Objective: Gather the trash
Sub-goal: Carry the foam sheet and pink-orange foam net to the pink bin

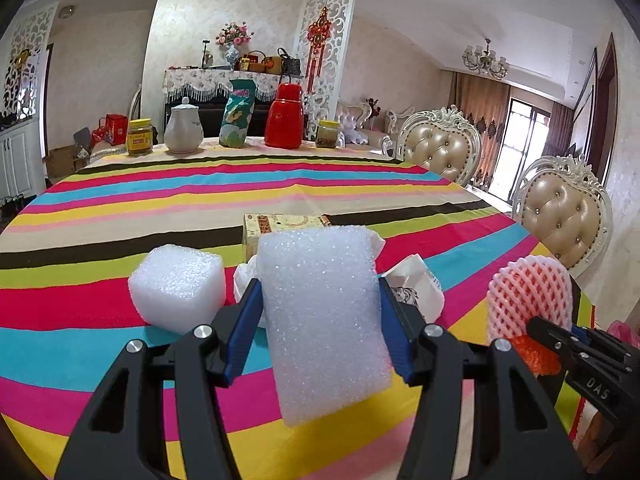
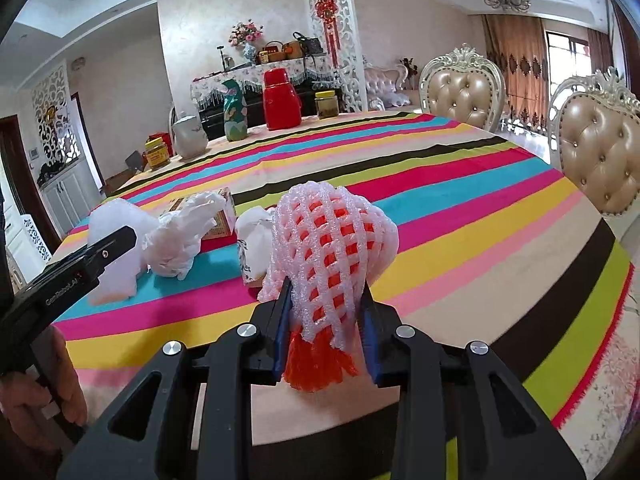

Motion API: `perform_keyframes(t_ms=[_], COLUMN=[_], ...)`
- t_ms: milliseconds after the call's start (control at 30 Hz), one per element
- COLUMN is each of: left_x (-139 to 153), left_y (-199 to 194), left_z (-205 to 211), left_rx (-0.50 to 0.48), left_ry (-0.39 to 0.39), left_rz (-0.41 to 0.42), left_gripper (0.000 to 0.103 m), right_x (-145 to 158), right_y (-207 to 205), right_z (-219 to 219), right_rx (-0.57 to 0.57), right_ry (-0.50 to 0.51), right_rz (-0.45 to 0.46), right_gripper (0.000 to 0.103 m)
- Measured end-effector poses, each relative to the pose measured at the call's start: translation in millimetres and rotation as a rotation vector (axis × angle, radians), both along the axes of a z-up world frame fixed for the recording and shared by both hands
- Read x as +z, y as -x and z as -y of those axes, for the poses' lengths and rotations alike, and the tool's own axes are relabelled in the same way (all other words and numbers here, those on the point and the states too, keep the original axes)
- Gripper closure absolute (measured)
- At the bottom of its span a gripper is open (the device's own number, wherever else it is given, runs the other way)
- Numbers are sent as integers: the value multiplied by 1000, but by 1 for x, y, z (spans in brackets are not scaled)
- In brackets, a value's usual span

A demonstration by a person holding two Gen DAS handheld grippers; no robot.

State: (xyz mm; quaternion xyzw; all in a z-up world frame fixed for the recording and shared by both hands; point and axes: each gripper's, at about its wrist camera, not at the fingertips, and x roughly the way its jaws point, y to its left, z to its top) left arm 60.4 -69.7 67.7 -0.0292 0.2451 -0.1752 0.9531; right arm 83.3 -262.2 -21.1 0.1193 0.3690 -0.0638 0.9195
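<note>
My left gripper (image 1: 320, 280) is shut on a white foam block (image 1: 324, 320), which stands upright between the blue pads above the striped tablecloth (image 1: 120, 208). My right gripper (image 2: 326, 286) is shut on a pink foam fruit net (image 2: 332, 240) with an orange mesh inside, held above the cloth. In the left wrist view the pink foam fruit net (image 1: 528, 296) shows at the right. On the table lie a second white foam cube (image 1: 178, 284), a crumpled white plastic bag (image 2: 180, 240) and a crushed white paper cup (image 2: 254, 248).
A yellow cardboard box (image 1: 280, 224) lies behind the trash. At the table's far edge stand a jar (image 1: 139, 136), a white teapot (image 1: 184, 128), a green bag (image 1: 238, 114), a red thermos (image 1: 285, 116) and another jar (image 1: 329, 134). Padded chairs (image 1: 564, 216) line the right side.
</note>
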Motion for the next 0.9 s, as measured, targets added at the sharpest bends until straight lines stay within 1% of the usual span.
perform_keyframes(t_ms=[300, 567, 733, 900], left_x=[3, 3, 3, 5], left_y=[9, 15, 18, 31], left_z=[7, 21, 29, 47], left_rx=[-32, -63, -93, -166], left_ry=[-4, -47, -58, -70], left_rz=[45, 75, 64, 52], left_gripper=[48, 48, 48, 48], right_x=[12, 16, 19, 23], right_y=[26, 48, 55, 64], right_z=[18, 40, 47, 52], right_rx=[-29, -73, -87, -100], right_ry=[6, -3, -3, 8], right_rz=[23, 41, 50, 66], right_gripper=[71, 71, 71, 71])
